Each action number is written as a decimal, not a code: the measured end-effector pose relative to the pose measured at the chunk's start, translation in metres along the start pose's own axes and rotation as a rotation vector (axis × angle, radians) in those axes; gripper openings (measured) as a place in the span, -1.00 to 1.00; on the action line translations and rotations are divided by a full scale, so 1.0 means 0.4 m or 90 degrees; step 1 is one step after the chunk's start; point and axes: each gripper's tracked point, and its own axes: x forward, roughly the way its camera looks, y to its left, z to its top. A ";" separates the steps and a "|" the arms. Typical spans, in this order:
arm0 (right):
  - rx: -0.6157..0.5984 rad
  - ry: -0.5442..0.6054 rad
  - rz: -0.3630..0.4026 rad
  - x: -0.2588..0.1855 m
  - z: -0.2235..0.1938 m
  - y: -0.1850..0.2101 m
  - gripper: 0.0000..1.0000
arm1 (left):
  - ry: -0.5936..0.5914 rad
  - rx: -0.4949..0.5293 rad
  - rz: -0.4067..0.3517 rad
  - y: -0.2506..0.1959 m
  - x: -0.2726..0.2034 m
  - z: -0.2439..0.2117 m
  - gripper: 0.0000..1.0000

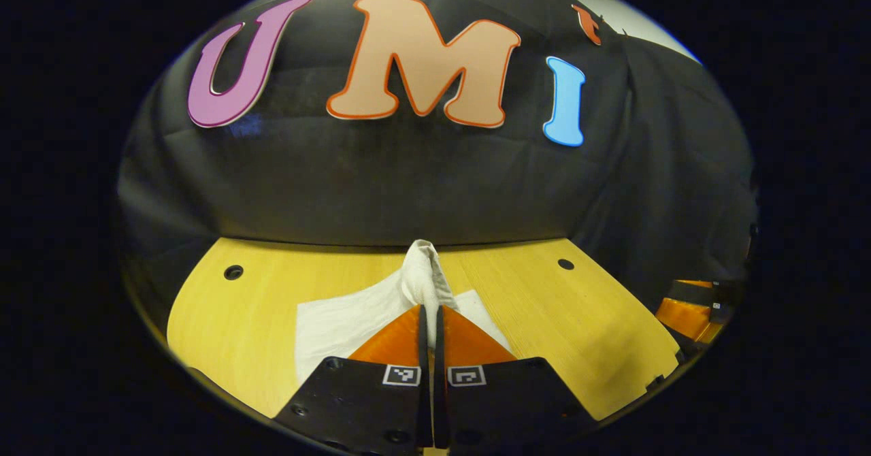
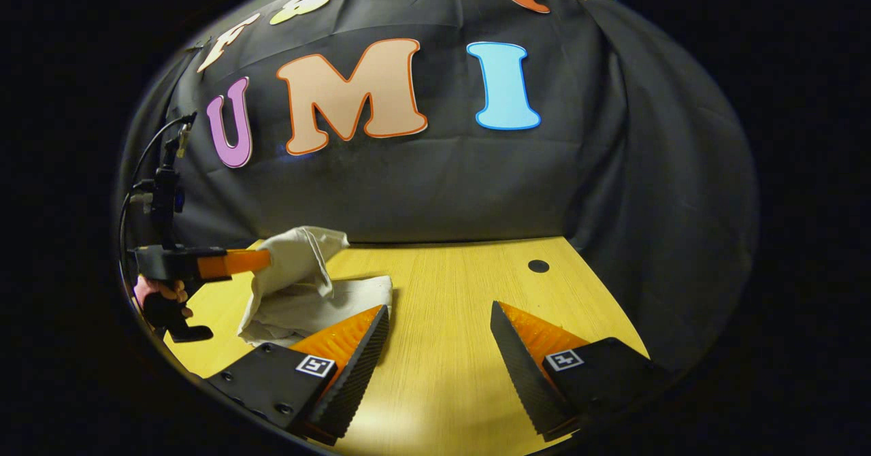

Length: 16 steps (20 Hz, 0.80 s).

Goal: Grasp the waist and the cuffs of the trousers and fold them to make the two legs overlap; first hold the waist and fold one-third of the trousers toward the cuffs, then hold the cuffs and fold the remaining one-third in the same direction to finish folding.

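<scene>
So the left hand-held gripper (image 1: 431, 320) has its two fingers pinched right together on a bunch of the white trousers (image 1: 354, 323), with a puckered tuft of the cloth sticking up just past the fingertips. The rest of the trousers lies flat on the wooden desk (image 1: 544, 306), spreading out mostly to the left of the fingers in the left gripper view, close to the back edge where the black cloth wall (image 1: 408, 184) comes down. From the right gripper view you can see that same left hand-held gripper (image 2: 262, 260) off at the far left, held by a hand (image 2: 160, 292) and pointing sideways into the trousers (image 2: 306, 292), lifting one part of the cloth up off the desk (image 2: 442, 347) while the lower part stays in a rumpled pile underneath. A black cable (image 2: 146, 150) loops up above the gripper body there. The right hand-held gripper (image 2: 439, 333) has its fingers spread wide apart with nothing between them, just bare desk; its left finger sits just beside the edge of the trousers pile, can't tell if it's touching. There are a couple of small dark round holes in the desk top, one (image 2: 538, 265) over near the back right.
</scene>
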 end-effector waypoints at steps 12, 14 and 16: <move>-0.008 -0.010 -0.011 -0.027 0.008 -0.014 0.93 | 0.078 0.063 -0.065 -0.159 0.026 -0.201 0.11; -0.007 -0.012 -0.006 -0.034 0.010 0.007 0.84 | 0.071 0.062 -0.062 -0.141 0.016 -0.200 0.99; 0.000 -0.018 0.004 -0.042 0.015 0.038 0.84 | 0.058 0.053 -0.055 -0.111 -0.033 -0.177 0.89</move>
